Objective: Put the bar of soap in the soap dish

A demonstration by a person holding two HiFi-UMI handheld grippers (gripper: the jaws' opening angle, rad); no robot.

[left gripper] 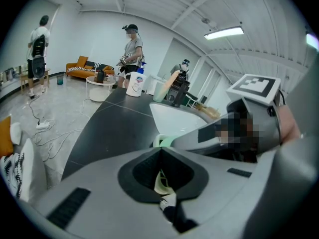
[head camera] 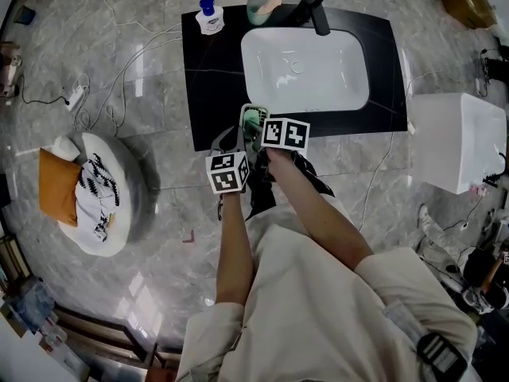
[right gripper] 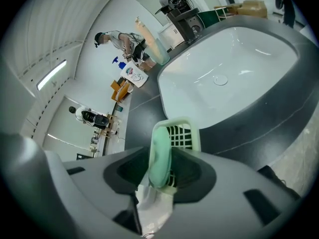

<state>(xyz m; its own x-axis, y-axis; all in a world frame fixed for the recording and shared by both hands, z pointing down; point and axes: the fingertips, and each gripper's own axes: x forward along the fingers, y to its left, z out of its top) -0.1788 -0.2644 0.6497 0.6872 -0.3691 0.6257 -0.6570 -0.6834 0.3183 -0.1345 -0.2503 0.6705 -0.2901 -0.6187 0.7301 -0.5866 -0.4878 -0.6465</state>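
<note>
The bar of soap (right gripper: 160,156) is already in the soap dish (right gripper: 185,133). It stands on its narrow edge against the dish's slotted floor, not lying flat. The dish is tipped up above the front edge of the dark desk (right gripper: 142,111), just short of the white basin (right gripper: 224,78).

My left gripper (left gripper: 160,151) has its jaws pinched together on a pale edge of the dish, which I take to be what keeps it lifted and tilted. My right gripper (right gripper: 174,151) has its jaws apart, one each side of the soap and the dish wall, near both but, as far as I can see, pressing neither. I judge the soap is being let go and would still need to settle flat.

Both forearms reach forward close together, and both grippers slant down over the desk edge, almost touching.
</note>
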